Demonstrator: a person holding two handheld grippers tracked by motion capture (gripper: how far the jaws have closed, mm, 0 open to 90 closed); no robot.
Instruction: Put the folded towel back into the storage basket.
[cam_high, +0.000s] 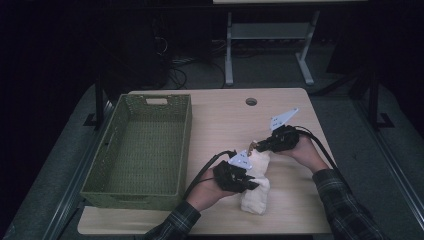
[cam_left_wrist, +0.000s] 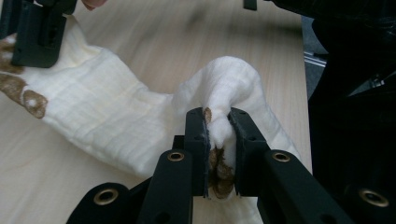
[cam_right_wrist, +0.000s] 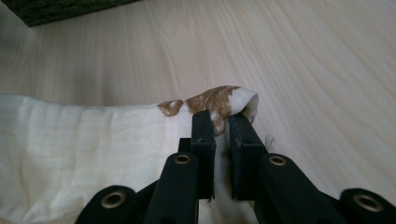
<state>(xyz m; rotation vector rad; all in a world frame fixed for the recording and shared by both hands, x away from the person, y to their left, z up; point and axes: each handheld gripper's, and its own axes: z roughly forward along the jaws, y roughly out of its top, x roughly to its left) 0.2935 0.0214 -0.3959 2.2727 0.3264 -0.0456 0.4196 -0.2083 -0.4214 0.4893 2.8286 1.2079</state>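
Cloth (cam_high: 256, 187), cream-coloured with brown blotches, lies bunched on the light wooden counter (cam_high: 225, 120), toward its near right part, and both claws grip it. In the high view the left claw (cam_high: 248, 181) comes in from the bottom, held in the person's left hand (cam_high: 207, 190), and sits at the cloth's near portion. The right claw (cam_high: 256, 146), in the right hand (cam_high: 305, 152), meets the cloth's far end. Each carries a grey three-cornered plate on top, and dark cables trail back from both toward the person's plaid sleeves (cam_high: 345, 205).

From the left gripper view, the left claw (cam_left_wrist: 218, 140) pinches a raised fold of the cloth (cam_left_wrist: 116, 121) between its two black jaws, a brown patch showing down in the gap. The fabric stretches away to the upper left, where the other claw (cam_left_wrist: 35, 32) holds a brown-spotted corner.

From the right gripper view, the right claw (cam_right_wrist: 221, 128) is pressed onto a brown-stained corner of the cloth (cam_right_wrist: 70, 149), with the fabric squeezed between the jaws and the rest spread off to the left over the counter (cam_right_wrist: 303, 56).

Left of the cloth, well apart from it, a green woven basket (cam_high: 185, 145) with a handle slot in its far wall stands on the counter; its dark corner (cam_right_wrist: 60, 9) shows at the top left of the right gripper view. A round hole (cam_high: 251, 101) marks the counter's far edge.
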